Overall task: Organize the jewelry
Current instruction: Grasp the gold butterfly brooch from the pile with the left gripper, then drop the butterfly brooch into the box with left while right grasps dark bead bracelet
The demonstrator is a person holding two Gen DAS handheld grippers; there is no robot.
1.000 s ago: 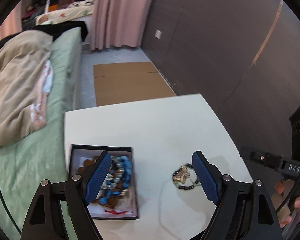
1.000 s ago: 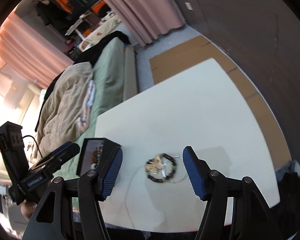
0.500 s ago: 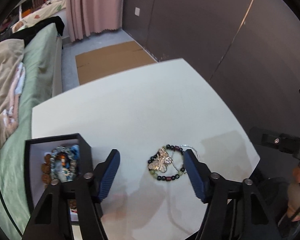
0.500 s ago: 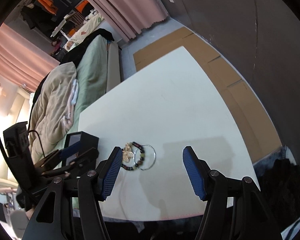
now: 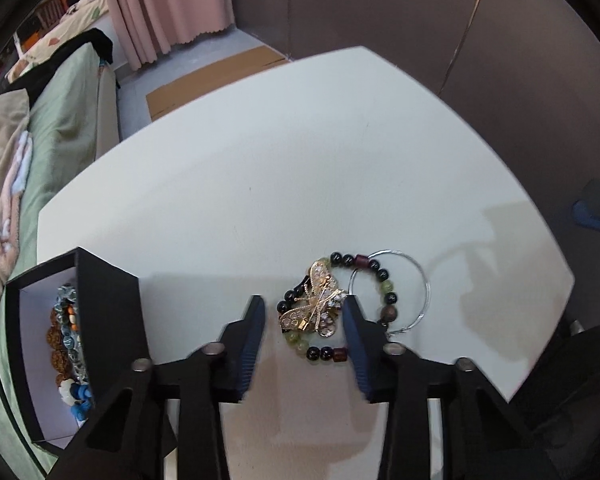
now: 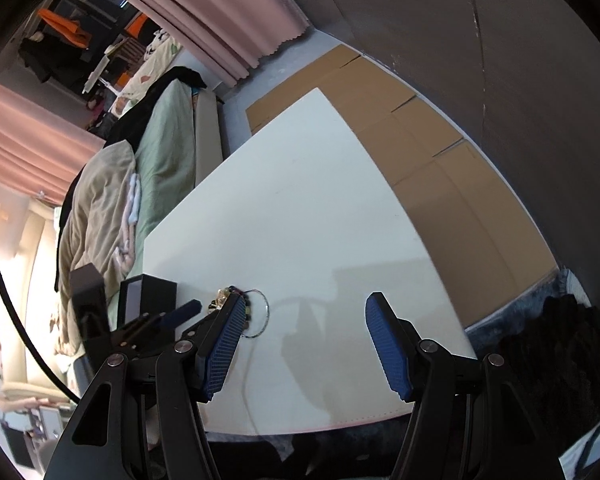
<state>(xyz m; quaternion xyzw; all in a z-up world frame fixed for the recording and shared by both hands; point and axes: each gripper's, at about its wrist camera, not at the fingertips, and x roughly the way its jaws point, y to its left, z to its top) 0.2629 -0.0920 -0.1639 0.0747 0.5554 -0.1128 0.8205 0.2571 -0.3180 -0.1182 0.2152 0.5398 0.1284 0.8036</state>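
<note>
Three loose pieces lie heaped at lower centre of the white table [image 5: 300,152]: a gold butterfly brooch [image 5: 314,309], a beaded bracelet [image 5: 374,300] and a wire hoop [image 5: 422,280]; we bracket the brooch with the left gripper [image 5: 305,312], whose jaws have just been closing, right pad seemingly at its edge, left pad still clear. Only the left view shows beads filling the black box [image 5: 112,312] at lower left; the right view hides the heap behind the right gripper [image 6: 306,334], open and empty.
</note>
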